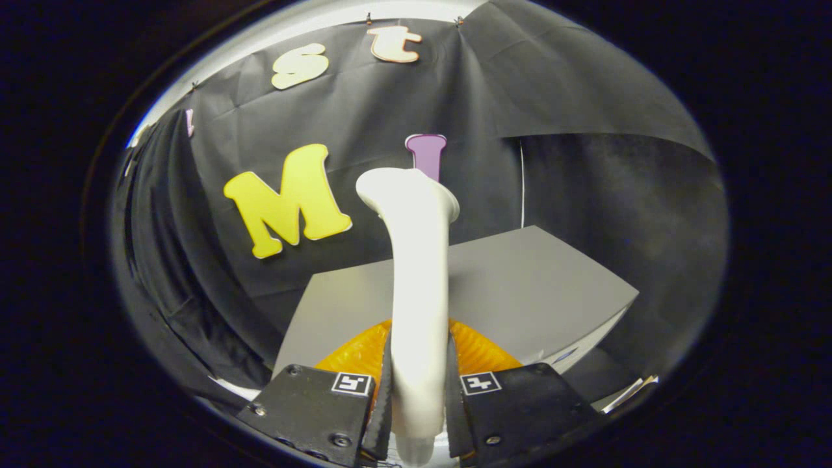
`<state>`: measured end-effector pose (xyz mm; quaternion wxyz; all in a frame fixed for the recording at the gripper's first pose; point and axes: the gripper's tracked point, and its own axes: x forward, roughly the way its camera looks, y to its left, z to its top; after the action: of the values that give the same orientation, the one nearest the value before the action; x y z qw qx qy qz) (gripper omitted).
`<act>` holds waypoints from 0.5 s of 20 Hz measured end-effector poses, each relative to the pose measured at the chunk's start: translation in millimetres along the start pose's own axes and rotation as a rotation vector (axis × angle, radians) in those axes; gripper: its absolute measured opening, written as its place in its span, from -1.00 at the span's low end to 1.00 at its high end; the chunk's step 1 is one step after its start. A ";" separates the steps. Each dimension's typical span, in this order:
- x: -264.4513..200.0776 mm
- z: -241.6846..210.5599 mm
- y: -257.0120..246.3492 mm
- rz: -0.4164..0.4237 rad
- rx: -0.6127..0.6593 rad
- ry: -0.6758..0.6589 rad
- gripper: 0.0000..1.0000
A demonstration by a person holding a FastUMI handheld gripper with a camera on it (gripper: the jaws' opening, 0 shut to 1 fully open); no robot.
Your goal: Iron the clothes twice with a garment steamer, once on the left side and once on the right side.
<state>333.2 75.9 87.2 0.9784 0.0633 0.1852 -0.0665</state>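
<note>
A white garment steamer (416, 273) stands up between my fingers, its long handle rising from them to a flared head at the top. My gripper (417, 396) is shut on the steamer's handle, with both fingers (383, 396) pressing its sides. Just beyond the fingers lies an orange ribbed piece of clothing (478, 351) on a grey table (520, 286). The steamer's handle hides the middle of the orange cloth.
The grey table's far edge and right corner (630, 296) stand ahead of the black cloth wall. A thin white cord (522, 188) hangs down the wall behind the table. Some papers (630, 393) lie low to the right, below the table's edge.
</note>
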 end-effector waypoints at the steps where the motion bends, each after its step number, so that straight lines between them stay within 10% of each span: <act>1: -11.3 -6.1 6.5 0.001 0.000 -0.012 -0.27; 10: -108.0 -52.7 74.4 0.036 0.000 -0.133 -0.28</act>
<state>226.4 168.4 86.0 0.9896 0.0618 0.1184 -0.0530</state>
